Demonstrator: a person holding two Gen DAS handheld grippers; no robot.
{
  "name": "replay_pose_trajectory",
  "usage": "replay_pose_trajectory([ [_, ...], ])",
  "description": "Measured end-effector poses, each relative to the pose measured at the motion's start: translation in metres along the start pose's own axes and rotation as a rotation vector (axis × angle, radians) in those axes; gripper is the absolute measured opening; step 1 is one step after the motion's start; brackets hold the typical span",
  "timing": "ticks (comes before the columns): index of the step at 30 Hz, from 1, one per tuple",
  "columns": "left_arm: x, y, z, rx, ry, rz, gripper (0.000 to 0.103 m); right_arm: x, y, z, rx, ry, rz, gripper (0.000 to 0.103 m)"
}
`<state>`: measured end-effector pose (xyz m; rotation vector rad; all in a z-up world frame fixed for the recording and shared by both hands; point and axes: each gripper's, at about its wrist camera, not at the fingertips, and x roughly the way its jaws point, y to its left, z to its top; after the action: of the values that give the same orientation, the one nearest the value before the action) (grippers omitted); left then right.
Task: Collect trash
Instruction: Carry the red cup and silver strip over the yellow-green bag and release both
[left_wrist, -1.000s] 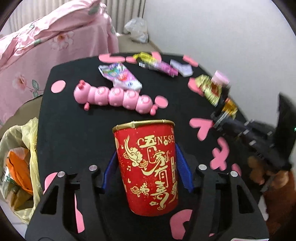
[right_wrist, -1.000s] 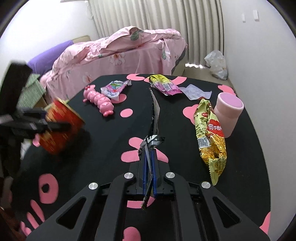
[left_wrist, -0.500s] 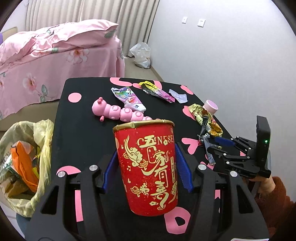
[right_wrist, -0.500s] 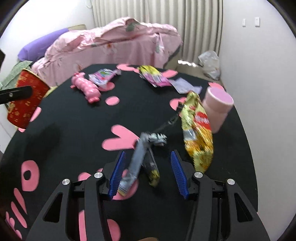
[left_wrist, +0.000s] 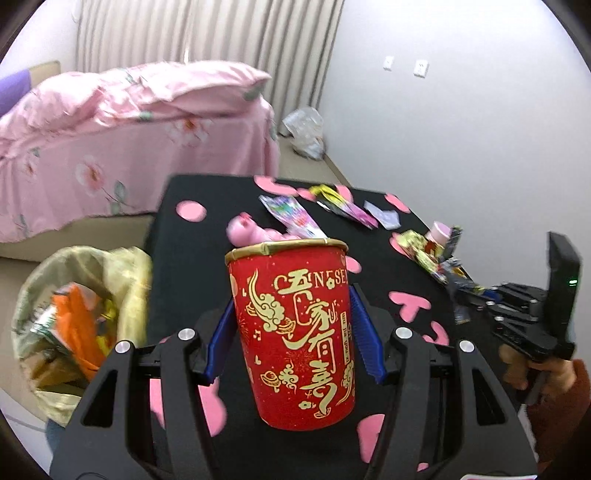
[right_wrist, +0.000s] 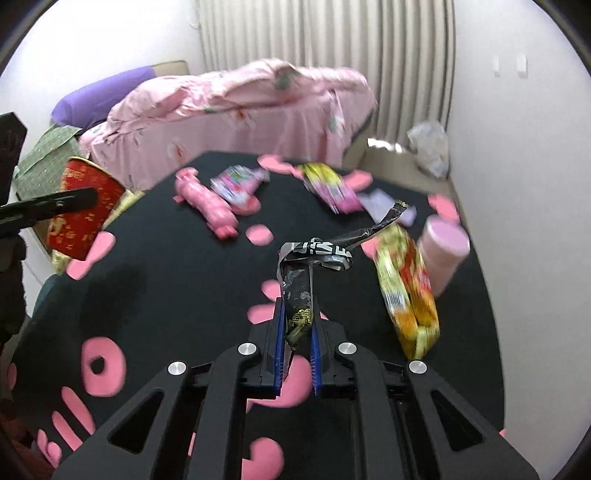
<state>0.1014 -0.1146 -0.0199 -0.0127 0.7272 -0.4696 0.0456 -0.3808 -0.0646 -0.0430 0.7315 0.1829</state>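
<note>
The left gripper (left_wrist: 293, 334) clamps a red paper cup (left_wrist: 295, 332) with gold lettering between its blue pads, holding it upright above the near edge of the black table (left_wrist: 192, 266) with pink shapes. At 9 o'clock of the cup, off the table's edge, stands a yellow trash bag (left_wrist: 88, 317) already holding wrappers.

The right gripper (right_wrist: 297, 339) has its jaws closing on a black-and-silver wrapper (right_wrist: 299, 291), which sits between the blue pads and rises crumpled toward 12 o'clock, its twisted tail trailing to 2 o'clock.

On the table in the right wrist view: a yellow-and-red snack bag (right_wrist: 406, 288) at 3 o'clock of the held wrapper, just beside a pink cylinder (right_wrist: 445, 251); a pink caterpillar toy (right_wrist: 205, 201) at 11 o'clock; a multicoloured wrapper (right_wrist: 238, 184) next to it; a yellow-and-pink wrapper (right_wrist: 330, 186) and a pale lilac scrap (right_wrist: 380, 203) near 12 to 1 o'clock. A pink quilted bed (right_wrist: 236, 114) lies beyond.
</note>
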Motion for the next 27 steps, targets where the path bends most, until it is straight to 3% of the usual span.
replay_pose_trajectory([
  [13,-0.078,0.075,0.001,-0.064,-0.185,0.178,0.055,-0.028,0.114,0.072,-0.187,-0.135,0.083,0.012],
  [21,-0.099,0.119,-0.006,-0.09,-0.244,0.267,0.055,-0.012,0.171,0.103,-0.225,-0.141,0.144,0.012],
  [27,-0.099,0.166,-0.016,-0.203,-0.26,0.365,0.055,0.007,0.206,0.114,-0.274,-0.113,0.185,0.012],
])
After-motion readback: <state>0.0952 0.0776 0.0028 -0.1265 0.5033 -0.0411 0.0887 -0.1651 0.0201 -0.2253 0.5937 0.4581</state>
